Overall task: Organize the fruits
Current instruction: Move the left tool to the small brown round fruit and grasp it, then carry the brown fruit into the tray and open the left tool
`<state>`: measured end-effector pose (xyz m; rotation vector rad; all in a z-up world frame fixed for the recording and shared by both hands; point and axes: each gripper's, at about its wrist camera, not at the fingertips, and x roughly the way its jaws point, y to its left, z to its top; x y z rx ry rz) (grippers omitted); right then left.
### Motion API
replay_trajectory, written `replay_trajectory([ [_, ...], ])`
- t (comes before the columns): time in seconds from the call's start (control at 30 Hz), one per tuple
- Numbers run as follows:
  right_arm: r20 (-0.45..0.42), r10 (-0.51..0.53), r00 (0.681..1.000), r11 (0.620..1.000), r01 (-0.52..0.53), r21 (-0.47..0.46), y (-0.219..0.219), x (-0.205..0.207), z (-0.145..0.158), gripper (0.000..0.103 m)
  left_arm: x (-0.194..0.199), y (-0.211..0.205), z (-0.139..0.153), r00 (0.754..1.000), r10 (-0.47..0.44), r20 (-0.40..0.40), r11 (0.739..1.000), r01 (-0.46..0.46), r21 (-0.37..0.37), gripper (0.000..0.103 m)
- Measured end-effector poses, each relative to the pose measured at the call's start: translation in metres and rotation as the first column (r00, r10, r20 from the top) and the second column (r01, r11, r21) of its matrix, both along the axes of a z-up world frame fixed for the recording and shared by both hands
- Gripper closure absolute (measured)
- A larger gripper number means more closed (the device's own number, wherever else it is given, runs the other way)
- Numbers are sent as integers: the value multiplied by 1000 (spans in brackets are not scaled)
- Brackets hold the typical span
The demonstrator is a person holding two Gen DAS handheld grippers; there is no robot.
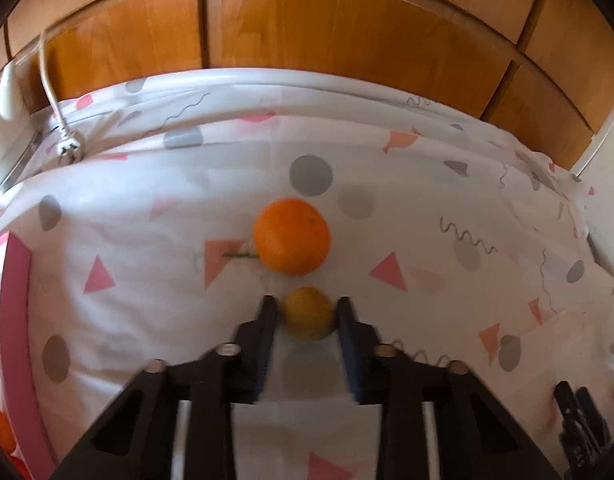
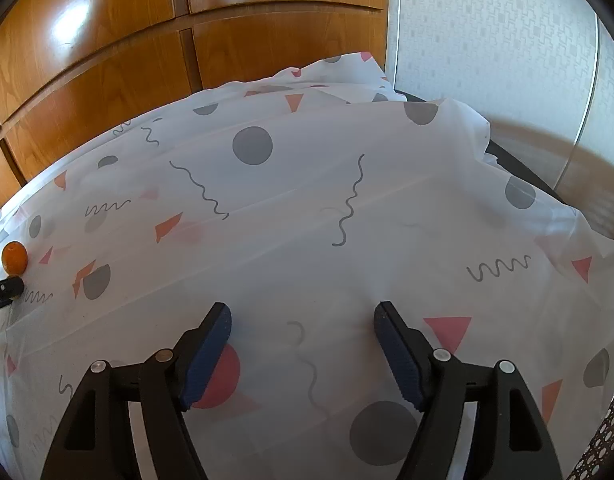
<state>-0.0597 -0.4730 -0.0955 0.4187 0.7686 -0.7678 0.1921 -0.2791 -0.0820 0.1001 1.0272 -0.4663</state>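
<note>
In the left wrist view, my left gripper (image 1: 307,305) is shut on a small yellow-orange fruit (image 1: 309,314), which sits between its two pads just above the patterned tablecloth (image 1: 147,312). A bigger orange (image 1: 291,235) with a short green stem lies on the cloth just beyond it. In the right wrist view, my right gripper (image 2: 302,312) is open and empty over the cloth. The orange (image 2: 14,257) shows at that view's far left edge, with part of the left gripper just below it.
A pink-rimmed container (image 1: 15,320) stands at the left edge, with something orange inside at the bottom corner. Wooden cabinet doors (image 1: 307,24) stand behind the table. A white cable and plug (image 1: 69,148) lie at the back left. A black mesh surface (image 2: 611,432) shows at the lower right.
</note>
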Motion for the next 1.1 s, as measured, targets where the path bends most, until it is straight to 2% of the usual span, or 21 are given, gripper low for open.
replay_trajectory([
  [0.13, -2, 4, 1000, 1000, -4, 0, 0, 1, 0, 26, -1, 7, 3, 1000, 3, -19, 999, -4, -35, 76],
  [0.53, -14, 25, 1000, 1000, -25, 3, 2, 6, -1, 18, -64, 65, 49, 998, 6, 61, 996, -1, -89, 76],
  [0.8, -20, 26, 999, 1000, -26, -1, 3, 7, -2, 18, -79, 131, 63, 990, 122, 71, 987, -114, -116, 76],
  [1.1, -20, 26, 999, 1000, -26, -1, 3, 6, -2, 18, -80, 223, 63, 953, 294, 74, 952, -285, -115, 76],
])
